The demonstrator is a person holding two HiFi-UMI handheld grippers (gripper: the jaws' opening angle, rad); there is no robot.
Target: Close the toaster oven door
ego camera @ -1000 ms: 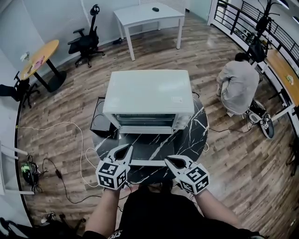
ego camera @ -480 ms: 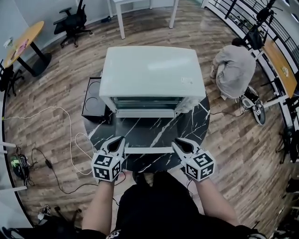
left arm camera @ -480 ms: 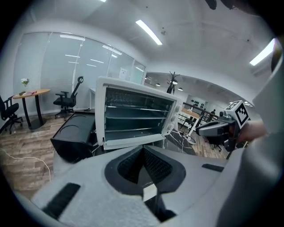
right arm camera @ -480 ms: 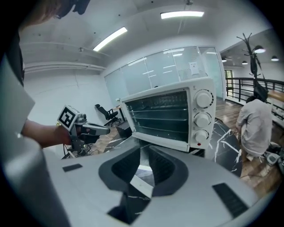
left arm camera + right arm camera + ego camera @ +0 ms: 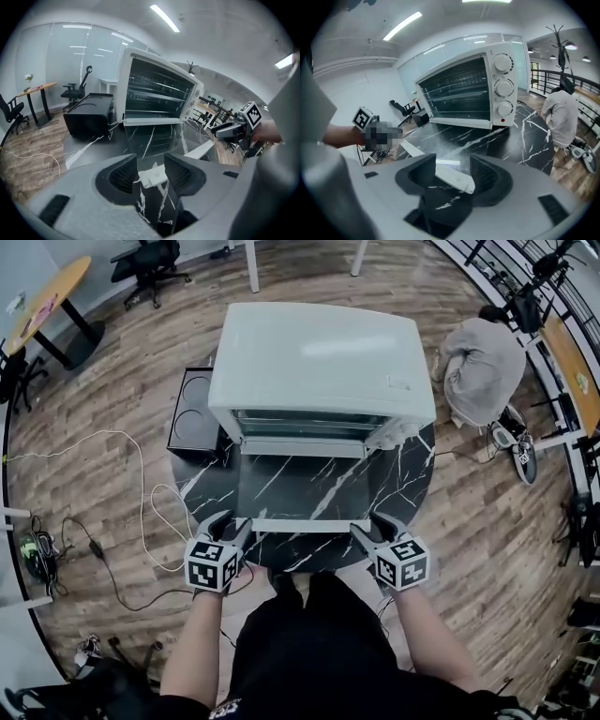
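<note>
**Head view.**
- Left tool (image 5: 231, 524): jaws apart, having just been opening. They straddle the left end of the white bar handle (image 5: 300, 525), and no pad is seen pressing on it.
- Right tool (image 5: 373, 527): jaws apart, likewise just opening, set around the handle's right end.
- White box-shaped toaster oven (image 5: 319, 362): stands at the far side of the round black marble worktop (image 5: 408, 488), with its open front facing the person.
- Dark glass oven door (image 5: 300, 486): swung fully down and lying about level, reaching from the oven's base towards the person.
- The handle runs along the door's near edge. Its long axis goes left to right, parallel to the oven front.
- Flat black appliance (image 5: 192, 423): on the worktop, just beside the oven's left side.
- White cable (image 5: 141, 488): trailing over the wooden plank floor (image 5: 112, 399).
- Crouched person in pale clothing (image 5: 480, 367): on the floor, well apart to the right.

**Left gripper view.**
- Left tool (image 5: 151, 160): jaws part-way open. The handle's blunt white end (image 5: 153, 176) sits between them with a gap on either side.
- The bar runs off to the right, towards the right tool (image 5: 232, 131).
- The oven (image 5: 159, 91) shows bare wire racks, with the door (image 5: 152, 136) lying flat before it.

**Right gripper view.**
- Right tool (image 5: 453, 164): jaws wide apart. The handle's other end (image 5: 457, 179) lies slantwise in the gap, unclamped.
- The oven (image 5: 464, 93) stands beyond with the door (image 5: 457, 137) down.
- Three round white knobs (image 5: 504, 87) are stacked on the oven's right panel.
</note>
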